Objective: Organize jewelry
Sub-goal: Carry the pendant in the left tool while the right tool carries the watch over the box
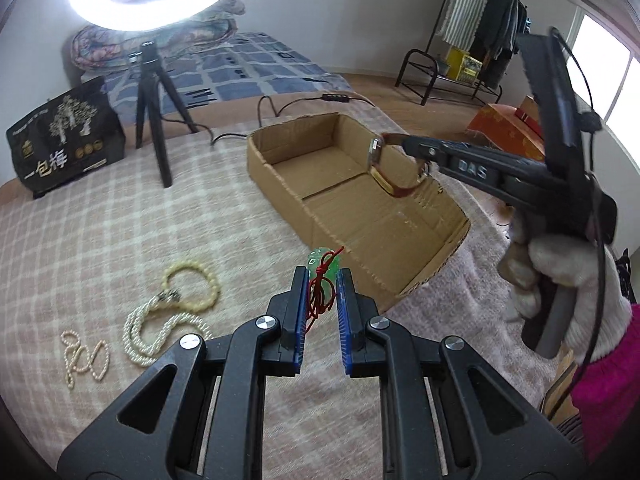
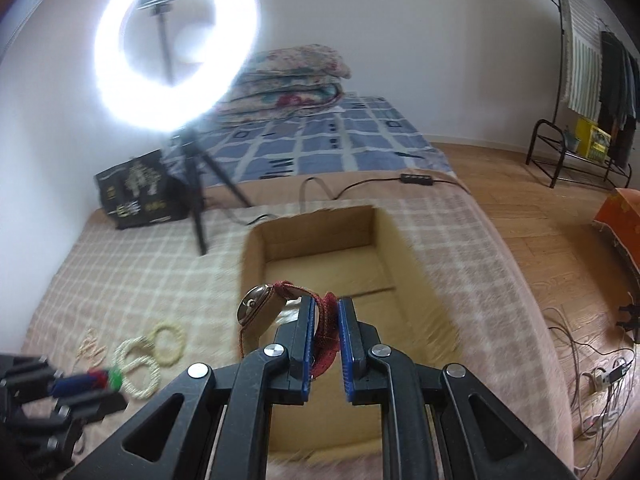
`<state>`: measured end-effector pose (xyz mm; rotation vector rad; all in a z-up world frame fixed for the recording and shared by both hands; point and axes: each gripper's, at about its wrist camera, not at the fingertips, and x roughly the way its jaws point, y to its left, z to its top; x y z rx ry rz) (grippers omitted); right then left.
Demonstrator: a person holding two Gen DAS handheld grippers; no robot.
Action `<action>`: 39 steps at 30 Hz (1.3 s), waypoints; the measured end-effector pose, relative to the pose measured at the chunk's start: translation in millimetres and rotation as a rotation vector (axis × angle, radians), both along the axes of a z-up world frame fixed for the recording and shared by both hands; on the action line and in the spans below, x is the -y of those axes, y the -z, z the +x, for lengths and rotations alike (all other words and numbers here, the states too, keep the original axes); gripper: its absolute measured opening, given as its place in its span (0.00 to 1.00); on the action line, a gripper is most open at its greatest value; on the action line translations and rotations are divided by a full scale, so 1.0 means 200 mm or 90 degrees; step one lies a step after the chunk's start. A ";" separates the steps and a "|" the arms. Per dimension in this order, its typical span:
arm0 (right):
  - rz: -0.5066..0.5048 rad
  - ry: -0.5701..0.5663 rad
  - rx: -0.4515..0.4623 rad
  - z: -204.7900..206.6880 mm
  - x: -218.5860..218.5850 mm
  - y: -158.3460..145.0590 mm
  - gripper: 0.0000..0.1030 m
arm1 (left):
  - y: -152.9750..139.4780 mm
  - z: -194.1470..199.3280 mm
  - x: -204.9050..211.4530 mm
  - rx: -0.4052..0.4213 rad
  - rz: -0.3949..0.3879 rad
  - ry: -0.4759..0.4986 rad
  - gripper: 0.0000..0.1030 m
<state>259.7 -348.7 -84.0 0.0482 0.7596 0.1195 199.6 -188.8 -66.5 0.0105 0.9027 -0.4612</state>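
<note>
Reaching in from the right at a slight downward slant, the right gripper (image 2: 325, 322) hangs above the open cardboard box (image 1: 280, 152), its fingers clamped on the red strap of a wristwatch (image 2: 260, 312) whose face dangles to the left over the box floor. Lower and nearer the box's front corner, the left gripper (image 1: 322, 292) points forward over the plaid blanket (image 1: 100, 220), fingers narrowed on a green pendant (image 1: 323, 265) with red cord, while the pearl necklaces (image 1: 160, 320) lie on the blanket to its left.

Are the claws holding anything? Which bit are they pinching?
Yes. The right claw pinches the watch by its red strap, above the cardboard box. The left claw pinches the green pendant with its red cord.
</note>
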 end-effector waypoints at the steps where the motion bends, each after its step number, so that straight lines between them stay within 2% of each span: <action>1: 0.005 0.002 -0.002 0.04 0.03 0.01 0.09 | 0.00 0.01 0.02 0.000 0.001 0.003 0.12; 10: 0.016 0.015 -0.004 0.31 0.17 0.06 0.09 | 0.09 0.15 0.21 -0.014 0.000 0.031 0.12; 17: 0.027 0.014 -0.016 0.43 0.19 0.12 0.09 | 0.15 0.19 0.33 -0.027 -0.004 0.052 0.12; 22: 0.042 0.012 -0.014 0.47 0.20 0.13 0.10 | 0.17 0.20 0.39 -0.027 0.000 0.068 0.12; 34: 0.013 -0.013 -0.017 0.55 0.13 0.17 0.10 | 0.18 0.22 0.45 -0.021 -0.006 0.089 0.12; 39: 0.013 -0.009 -0.010 0.56 0.14 0.16 0.13 | 0.19 0.24 0.45 -0.022 -0.009 0.095 0.12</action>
